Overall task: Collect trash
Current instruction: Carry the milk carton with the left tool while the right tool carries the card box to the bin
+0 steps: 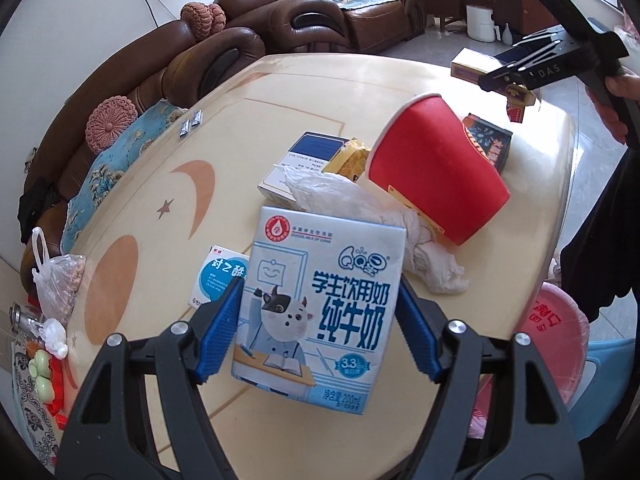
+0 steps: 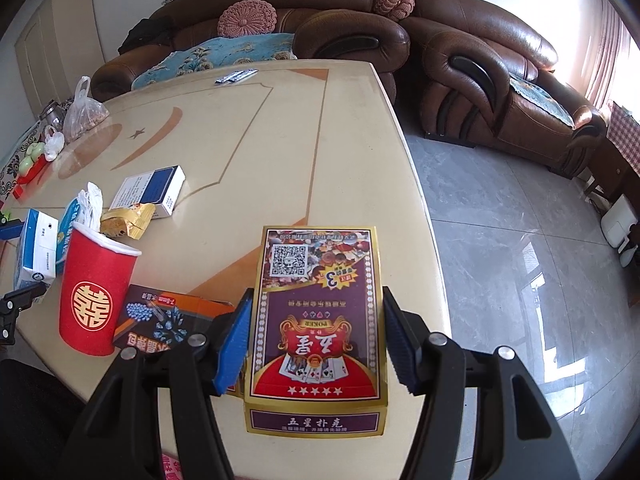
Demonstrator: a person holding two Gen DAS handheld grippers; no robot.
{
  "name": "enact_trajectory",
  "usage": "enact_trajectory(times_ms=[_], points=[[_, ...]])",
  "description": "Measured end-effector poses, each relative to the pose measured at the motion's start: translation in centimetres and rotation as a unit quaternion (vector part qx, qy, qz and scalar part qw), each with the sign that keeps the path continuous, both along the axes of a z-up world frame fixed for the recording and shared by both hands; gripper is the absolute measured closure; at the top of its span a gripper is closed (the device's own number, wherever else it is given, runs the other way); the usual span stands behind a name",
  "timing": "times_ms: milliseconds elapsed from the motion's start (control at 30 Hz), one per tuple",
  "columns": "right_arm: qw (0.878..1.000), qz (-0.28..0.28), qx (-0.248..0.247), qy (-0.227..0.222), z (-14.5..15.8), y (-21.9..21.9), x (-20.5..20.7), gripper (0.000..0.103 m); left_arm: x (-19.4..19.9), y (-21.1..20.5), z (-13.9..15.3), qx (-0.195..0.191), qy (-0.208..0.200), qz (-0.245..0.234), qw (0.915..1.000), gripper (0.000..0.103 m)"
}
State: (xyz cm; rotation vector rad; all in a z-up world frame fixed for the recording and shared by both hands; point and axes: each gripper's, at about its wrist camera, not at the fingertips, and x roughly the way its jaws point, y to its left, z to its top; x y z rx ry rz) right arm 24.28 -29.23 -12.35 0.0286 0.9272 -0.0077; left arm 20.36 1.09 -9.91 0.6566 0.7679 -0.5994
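Left wrist view: cream table [image 1: 280, 100] bearing a red paper cup [image 1: 436, 172] at centre right, crumpled white tissue [image 1: 360, 208] touching its base, a blue-and-white box [image 1: 296, 164] and a yellow wrapper [image 1: 348, 156] behind. A pink bin [image 1: 556, 328] sits at lower right, beside the table edge. The left gripper [image 1: 318, 332], lower centre, has its blue pads pressed on both sides of an upright milk carton [image 1: 316, 312]. Right wrist view: the right gripper [image 2: 316, 348], lower centre, clamps a purple poker card box [image 2: 318, 320] near the table's edge; a dark firework-print box [image 2: 160, 316] lies just left of it, the cup beyond. A brown leather sofa [image 2: 480, 68] fills the upper frame.
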Motion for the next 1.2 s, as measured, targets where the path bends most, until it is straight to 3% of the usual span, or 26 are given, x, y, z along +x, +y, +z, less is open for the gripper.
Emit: enact_trajectory(times_ms=[300, 767, 1200], points=[[0.999, 0.031, -0.007, -0.026, 3.6, 2.5, -2.6, 0.044, -2.2, 0.3, 2.9, -0.011, -0.02, 0.018, 0.9996, 0.031], [0.995, 0.088, -0.007, -0.052, 7.7, 6.5, -9.8, 0.044, -9.3, 0.0, 6.6, -0.011, -0.057, 0.011, 0.9982, 0.031], [0.991, 0.126, 0.0, -0.055, 8.6, 9.5, -16.9, 0.044, -15.3, -0.3, 6.8, -0.025, -0.059, -0.005, 0.9979, 0.031]])
